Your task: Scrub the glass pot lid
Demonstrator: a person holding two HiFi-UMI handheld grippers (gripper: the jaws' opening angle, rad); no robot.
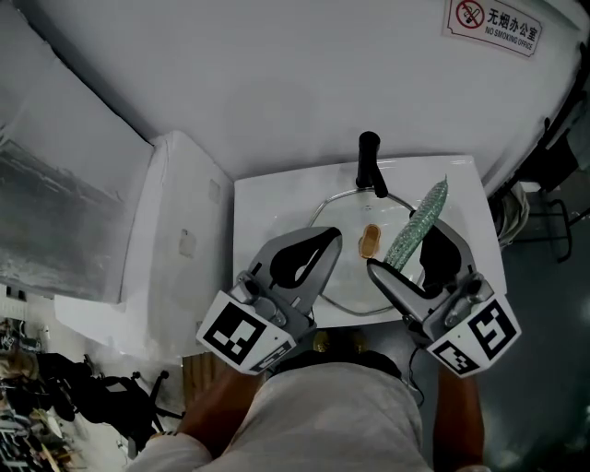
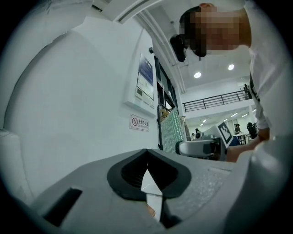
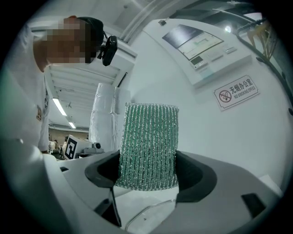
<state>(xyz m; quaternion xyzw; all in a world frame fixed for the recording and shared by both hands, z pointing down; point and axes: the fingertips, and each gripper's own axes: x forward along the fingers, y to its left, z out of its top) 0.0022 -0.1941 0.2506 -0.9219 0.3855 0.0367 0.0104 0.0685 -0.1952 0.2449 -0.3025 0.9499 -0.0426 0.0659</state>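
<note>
A round glass pot lid (image 1: 348,277) lies flat on a white tabletop (image 1: 263,217), its black handle (image 1: 370,164) at the far side. A brown smear (image 1: 369,241) marks the middle of the glass. My left gripper (image 1: 324,241) hovers over the lid's left part; in the left gripper view its jaws (image 2: 147,153) are shut, and I cannot tell if they pinch the rim. My right gripper (image 1: 410,253) is shut on a green mesh scrubbing cloth (image 1: 419,217) that stands up between the jaws (image 3: 149,160). Below the cloth the lid's rim (image 3: 146,212) shows.
A white box-like unit (image 1: 175,240) stands against the table's left side. A no-smoking sign (image 1: 496,26) hangs on the wall behind. Dark clutter (image 1: 55,396) lies on the floor at lower left; a black chair and cables (image 1: 544,175) stand at the right.
</note>
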